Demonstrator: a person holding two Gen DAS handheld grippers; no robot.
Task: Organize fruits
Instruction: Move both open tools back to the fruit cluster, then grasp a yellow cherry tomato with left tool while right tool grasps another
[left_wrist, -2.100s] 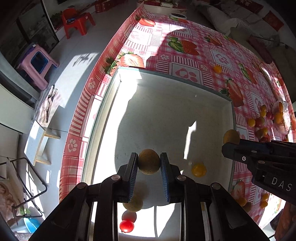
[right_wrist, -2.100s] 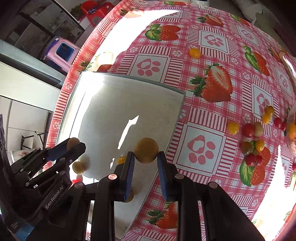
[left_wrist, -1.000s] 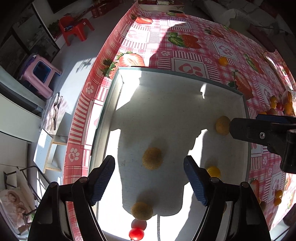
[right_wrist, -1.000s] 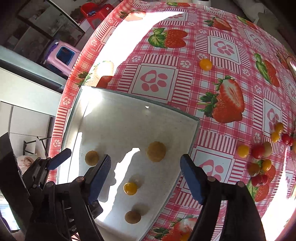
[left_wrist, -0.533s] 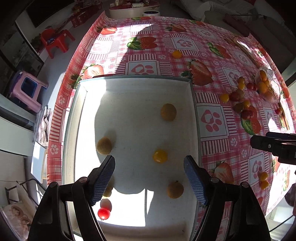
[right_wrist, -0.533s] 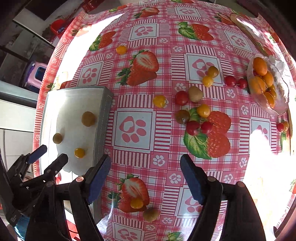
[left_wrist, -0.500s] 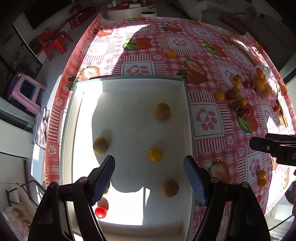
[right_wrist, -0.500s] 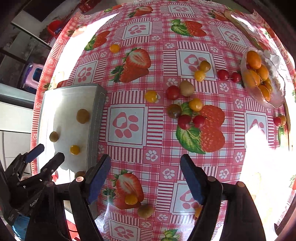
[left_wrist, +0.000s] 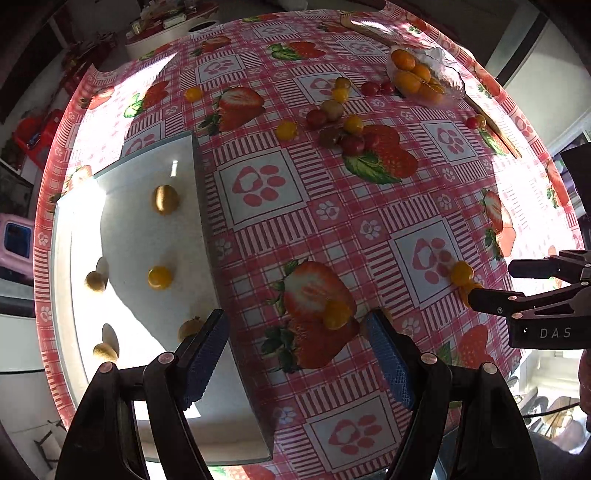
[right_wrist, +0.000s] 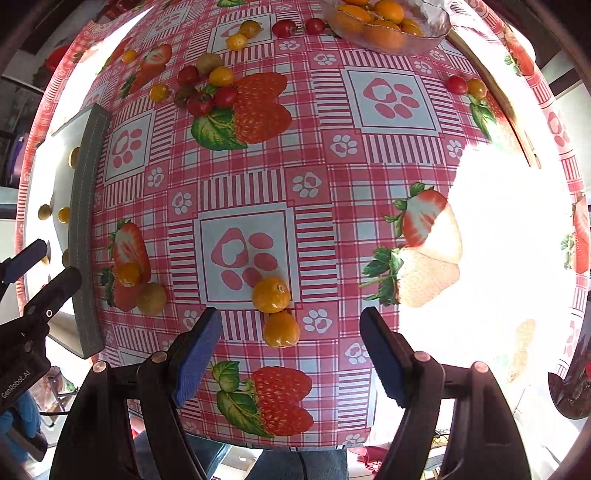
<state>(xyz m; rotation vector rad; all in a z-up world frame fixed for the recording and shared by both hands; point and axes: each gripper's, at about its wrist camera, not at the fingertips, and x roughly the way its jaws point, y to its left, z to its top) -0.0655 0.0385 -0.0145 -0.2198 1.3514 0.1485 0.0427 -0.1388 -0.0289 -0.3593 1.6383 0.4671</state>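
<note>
Fruits spread over the strawberry-print counter (right_wrist: 317, 155); several lying in the white tray (left_wrist: 144, 229) at counter's left edge. Seen only in left wrist view: tray interior w/ brown round fruit (left_wrist: 164, 198), yellow one (left_wrist: 160, 277), smaller ones near far wall. Seen clearly only in right wrist view: two orange fruits (right_wrist: 271, 294) touching each other, just ahead of right tool (right_wrist: 290, 350) — glass bowl of oranges (right_wrist: 384, 22) at far edge, cherry-tomato cluster (right_wrist: 201, 92) left of it. Left tool (left_wrist: 299, 354) released, pads wide apart, gripping nothing; hovering over tray's right wall, yellow fruit (left_wrist: 335, 314) on strawberry print between its pads. Right tool likewise spread wide, empty, touching nothing. Fruits roundish — no clear long axis or pointing direction.
</note>
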